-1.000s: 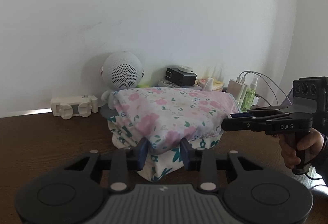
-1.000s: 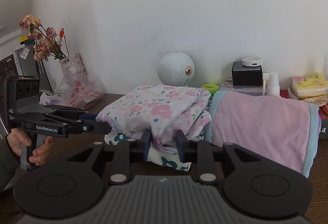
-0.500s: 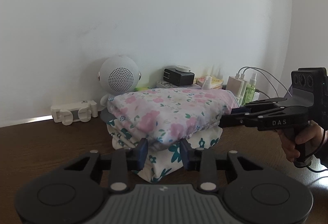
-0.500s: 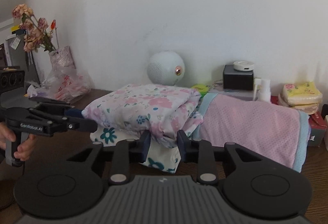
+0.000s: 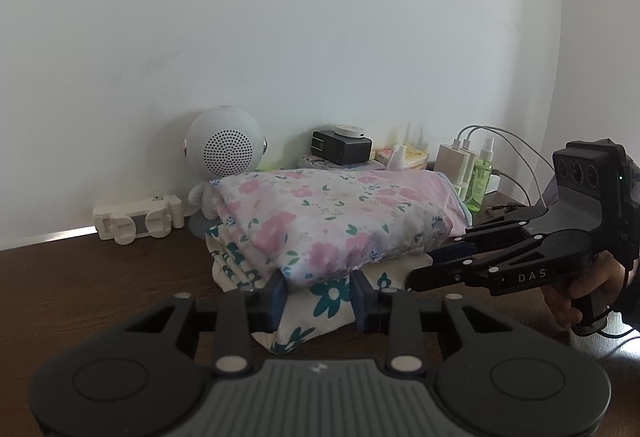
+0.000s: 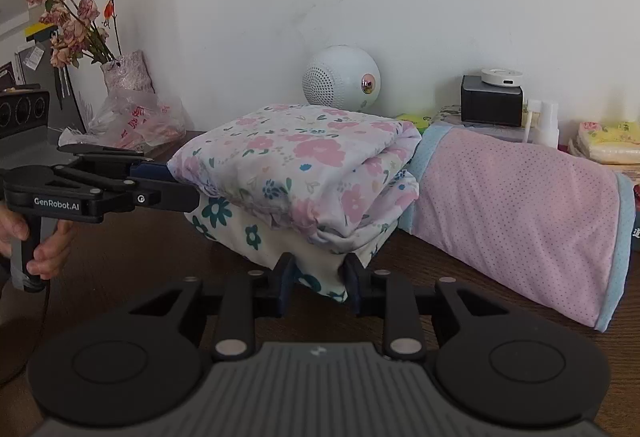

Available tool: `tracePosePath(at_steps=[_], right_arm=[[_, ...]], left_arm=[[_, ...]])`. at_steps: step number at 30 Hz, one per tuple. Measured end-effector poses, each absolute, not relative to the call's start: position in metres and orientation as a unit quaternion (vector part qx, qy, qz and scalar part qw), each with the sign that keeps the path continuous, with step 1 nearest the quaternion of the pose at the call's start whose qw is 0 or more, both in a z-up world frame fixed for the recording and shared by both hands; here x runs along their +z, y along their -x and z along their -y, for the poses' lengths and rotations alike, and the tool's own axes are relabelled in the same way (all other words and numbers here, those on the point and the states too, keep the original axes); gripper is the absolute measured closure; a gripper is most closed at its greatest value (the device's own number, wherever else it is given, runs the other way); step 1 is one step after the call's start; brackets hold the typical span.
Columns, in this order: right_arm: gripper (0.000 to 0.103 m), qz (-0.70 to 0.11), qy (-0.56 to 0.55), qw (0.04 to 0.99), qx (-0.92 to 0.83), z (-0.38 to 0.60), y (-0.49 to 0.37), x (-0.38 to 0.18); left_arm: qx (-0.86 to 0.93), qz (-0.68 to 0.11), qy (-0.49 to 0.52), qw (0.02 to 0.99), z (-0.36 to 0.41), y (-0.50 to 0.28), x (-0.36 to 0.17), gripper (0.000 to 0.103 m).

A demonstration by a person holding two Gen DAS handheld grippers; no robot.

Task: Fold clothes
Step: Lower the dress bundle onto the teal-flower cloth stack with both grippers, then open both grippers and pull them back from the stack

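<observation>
A: What are the jaws doing?

B: The left gripper [image 5: 318, 295] has its 2 jaws clamped on a corner of the folded floral garment [image 5: 336, 221], the cloth pinched between the blue pads. The right gripper [image 6: 318, 279] is at the opposite corner, and its jaws are closing with the white, teal-flowered lower layer between them.

A: So both are on the same bundle?

B: Yes. From the right wrist view the left gripper's fingers [image 6: 160, 181] reach in from the side and bite the bundle's edge, a hand [image 6: 44, 241] wrapped round its handle. From the left wrist view the right gripper comes in from the other side, held by the other hand [image 5: 580, 291].

A: Where is the bundle?

B: Held just over the dark wooden table [image 6: 140, 257], near the wall. Whether its underside touches the table, I cannot tell.

A: And around it?

B: A pink dotted roll with a blue edge [image 6: 520, 213] lies just beside it. Behind stands a round white speaker [image 6: 340, 77], farther along a black box [image 6: 492, 101], and dried flowers in a vase [image 6: 80, 21] at the far side.
</observation>
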State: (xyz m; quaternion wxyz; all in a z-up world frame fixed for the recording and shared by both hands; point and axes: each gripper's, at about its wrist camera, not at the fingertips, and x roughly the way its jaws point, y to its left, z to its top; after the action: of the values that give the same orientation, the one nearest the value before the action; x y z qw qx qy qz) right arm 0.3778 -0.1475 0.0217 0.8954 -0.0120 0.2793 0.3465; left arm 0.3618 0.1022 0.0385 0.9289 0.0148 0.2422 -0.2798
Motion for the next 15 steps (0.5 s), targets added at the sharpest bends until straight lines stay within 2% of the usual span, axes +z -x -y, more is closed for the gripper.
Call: tracePosePath(at_steps=[2, 3, 4, 6, 7, 8, 11, 13, 14, 15], right_arm=[[0.07, -0.266, 0.006, 0.903, 0.337, 0.152, -0.374, 0.026], [0.061, -0.259, 0.003, 0.907, 0.333, 0.155, -0.372, 0.028], [0.057, -0.252, -0.004, 0.909, 0.332, 0.157, -0.372, 0.031], [0.06, -0.245, -0.017, 0.909, 0.336, 0.159, -0.375, 0.036], [0.068, -0.244, -0.023, 0.908, 0.341, 0.158, -0.378, 0.038], [0.072, -0.247, -0.023, 0.906, 0.342, 0.157, -0.38, 0.039], [0.073, -0.251, -0.018, 0.908, 0.334, 0.156, -0.38, 0.039], [0.062, -0.25, -0.012, 0.912, 0.324, 0.16, -0.371, 0.043], [0.058, -0.248, -0.007, 0.915, 0.317, 0.163, -0.364, 0.046], [0.049, -0.246, -0.005, 0.918, 0.311, 0.169, -0.356, 0.052]], left_arm=[[-0.281, -0.245, -0.014, 0.928, -0.104, -0.362, 0.038, 0.07], [-0.283, -0.246, -0.013, 0.927, -0.106, -0.363, 0.039, 0.07], [-0.285, -0.247, -0.013, 0.926, -0.107, -0.363, 0.039, 0.07], [-0.288, -0.248, -0.013, 0.925, -0.109, -0.363, 0.039, 0.07], [-0.288, -0.248, -0.013, 0.925, -0.11, -0.364, 0.039, 0.07], [-0.287, -0.249, -0.012, 0.925, -0.111, -0.365, 0.038, 0.07], [-0.29, -0.261, -0.008, 0.921, -0.113, -0.368, 0.036, 0.069], [-0.288, -0.268, -0.031, 0.919, -0.116, -0.365, 0.039, 0.069], [-0.286, -0.275, -0.051, 0.916, -0.117, -0.362, 0.044, 0.063], [-0.278, -0.279, -0.074, 0.916, -0.119, -0.357, 0.05, 0.06]])
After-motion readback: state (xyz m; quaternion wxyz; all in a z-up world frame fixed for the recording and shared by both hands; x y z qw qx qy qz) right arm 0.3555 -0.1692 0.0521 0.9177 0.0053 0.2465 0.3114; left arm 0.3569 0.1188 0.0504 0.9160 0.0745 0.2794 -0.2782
